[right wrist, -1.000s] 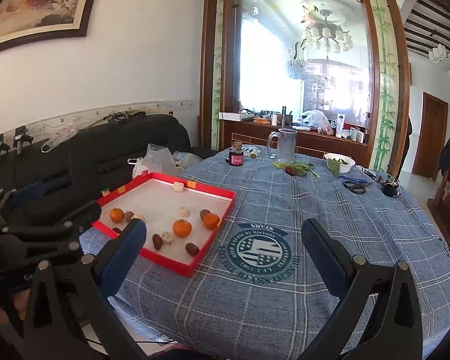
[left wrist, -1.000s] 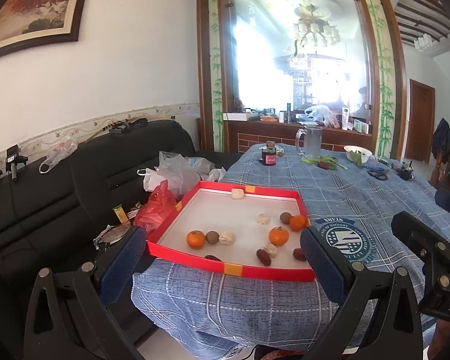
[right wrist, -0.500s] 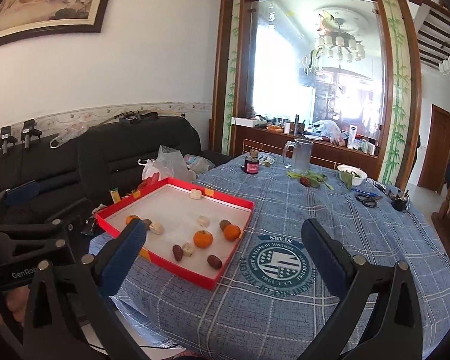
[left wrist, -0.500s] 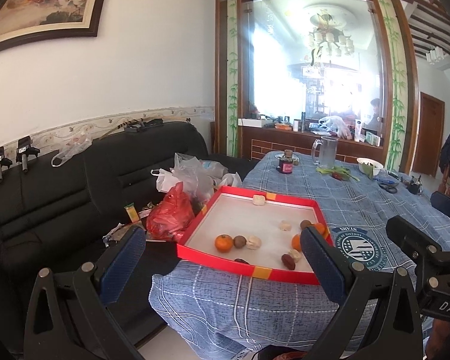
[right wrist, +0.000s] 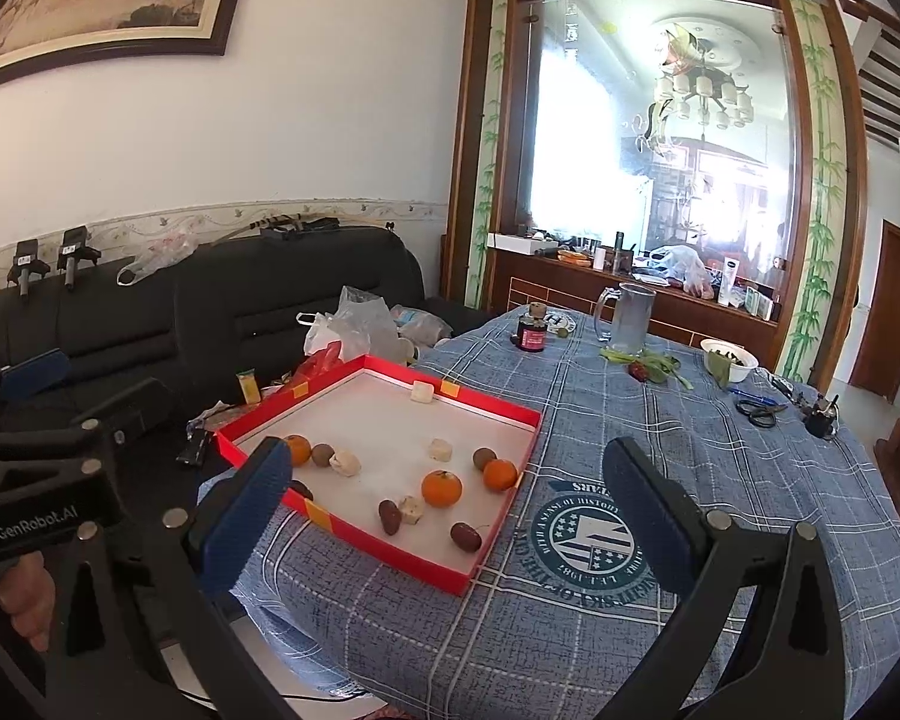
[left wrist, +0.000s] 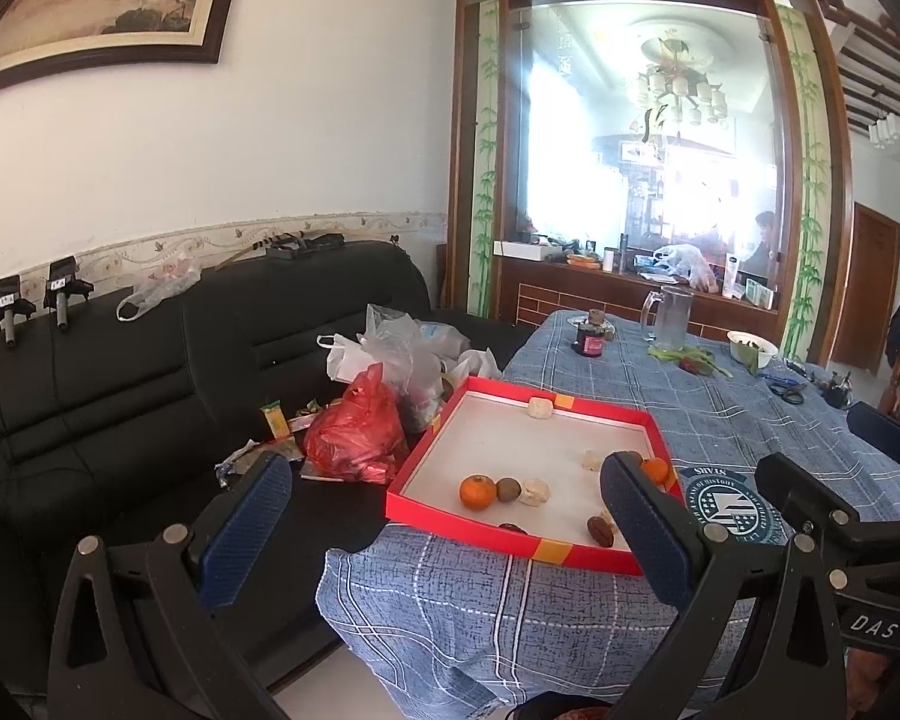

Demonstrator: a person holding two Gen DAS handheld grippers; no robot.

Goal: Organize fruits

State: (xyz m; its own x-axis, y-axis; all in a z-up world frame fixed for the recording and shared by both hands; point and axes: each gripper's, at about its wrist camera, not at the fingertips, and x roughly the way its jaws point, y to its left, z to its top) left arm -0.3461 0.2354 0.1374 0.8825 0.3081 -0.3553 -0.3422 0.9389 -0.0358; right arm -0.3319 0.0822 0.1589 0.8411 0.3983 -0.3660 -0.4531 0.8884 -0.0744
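A red tray (right wrist: 498, 540) with a white floor lies at the near left of the blue checked table; it also shows in the left wrist view (left wrist: 510, 540). In it lie tangerines (right wrist: 441, 488), brown kiwis (right wrist: 484, 458), dark red dates (right wrist: 465, 536) and pale chunks (right wrist: 440, 449). In the left wrist view a tangerine (left wrist: 476, 491) and a kiwi (left wrist: 508, 489) lie near the front. My left gripper (left wrist: 444, 534) is open and empty, short of the tray. My right gripper (right wrist: 444, 516) is open and empty, above the table's near edge.
A black sofa (left wrist: 150, 372) stands left of the table, with plastic bags (left wrist: 360, 426) and wrappers on it. At the table's far end stand a glass jug (right wrist: 627, 315), a dark jar (right wrist: 530, 333), a white bowl (right wrist: 729, 357), greens and scissors (right wrist: 756, 411).
Both grippers have drawn back and swung left; the tray now sits more to the right in both views. Both jaws stay open.
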